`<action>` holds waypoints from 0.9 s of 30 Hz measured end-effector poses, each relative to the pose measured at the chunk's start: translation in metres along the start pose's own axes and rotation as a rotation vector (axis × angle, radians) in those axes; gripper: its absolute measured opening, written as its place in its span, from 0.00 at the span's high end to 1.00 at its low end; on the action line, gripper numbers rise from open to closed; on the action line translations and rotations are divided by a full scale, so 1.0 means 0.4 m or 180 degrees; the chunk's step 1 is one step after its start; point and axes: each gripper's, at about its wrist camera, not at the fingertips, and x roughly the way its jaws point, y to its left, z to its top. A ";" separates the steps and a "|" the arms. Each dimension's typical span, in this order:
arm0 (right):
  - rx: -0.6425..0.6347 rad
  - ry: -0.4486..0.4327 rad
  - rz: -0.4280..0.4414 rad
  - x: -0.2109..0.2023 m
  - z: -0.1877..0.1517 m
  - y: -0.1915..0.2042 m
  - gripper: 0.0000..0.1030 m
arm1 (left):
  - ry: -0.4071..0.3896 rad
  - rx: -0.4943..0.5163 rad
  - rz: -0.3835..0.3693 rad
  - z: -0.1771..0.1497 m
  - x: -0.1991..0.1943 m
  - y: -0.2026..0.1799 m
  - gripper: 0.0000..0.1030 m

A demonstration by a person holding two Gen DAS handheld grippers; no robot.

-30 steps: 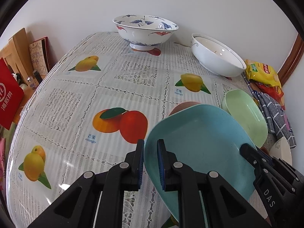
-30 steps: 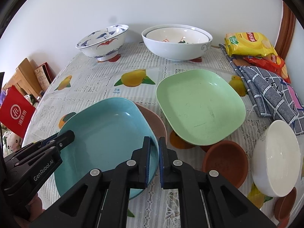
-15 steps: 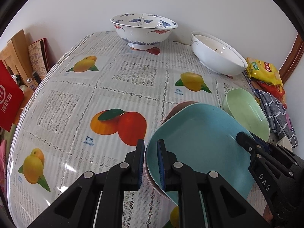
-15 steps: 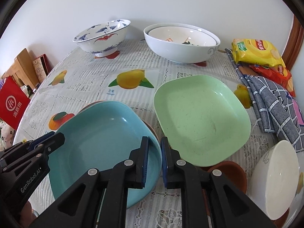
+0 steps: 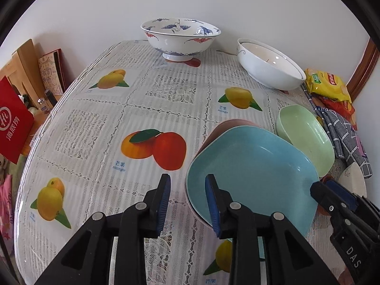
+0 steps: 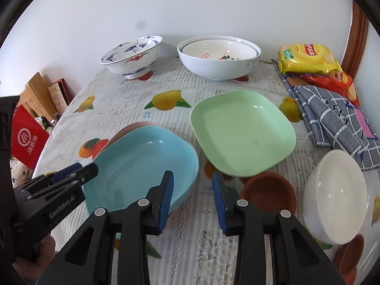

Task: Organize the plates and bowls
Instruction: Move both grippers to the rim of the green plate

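Left tongs (image 5: 186,196): mine, spread, low over the desk (image 5: 99,123); the blue plate's (image 5: 254,175) near rim sits between the fingers, ungripped
Right tongs (image 6: 192,193): spread, empty, at that plate's right edge
Blue plate: stacked on a pink plate (image 5: 220,128)
Right view only: brown bowl (image 6: 269,191), white bowl (image 6: 334,197)

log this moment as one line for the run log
left tongs: open, straddling blue plate rim | right tongs: open, beside it | blue plate: nested on pink plate | green plate: on table, not stacked
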 end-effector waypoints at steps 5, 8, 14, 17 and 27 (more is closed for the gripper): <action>0.0057 0.0023 0.0132 -0.009 -0.034 0.009 0.68 | -0.0034 0.0024 -0.0026 -0.013 -0.023 -0.003 0.71; 0.0047 0.0031 0.0091 0.006 -0.035 0.017 0.68 | -0.0040 0.0037 -0.0041 -0.019 -0.028 -0.002 0.71; 0.0012 0.0130 0.0008 0.053 -0.030 0.020 0.68 | -0.0028 0.0038 -0.0029 -0.018 -0.025 0.004 0.71; 0.0000 0.0137 -0.0044 0.055 -0.029 0.013 0.68 | -0.0037 0.0038 -0.0028 -0.013 -0.027 0.003 0.71; 0.0064 -0.0102 -0.0015 -0.058 -0.021 -0.055 0.67 | -0.0172 0.0208 -0.0120 0.007 -0.085 -0.082 0.71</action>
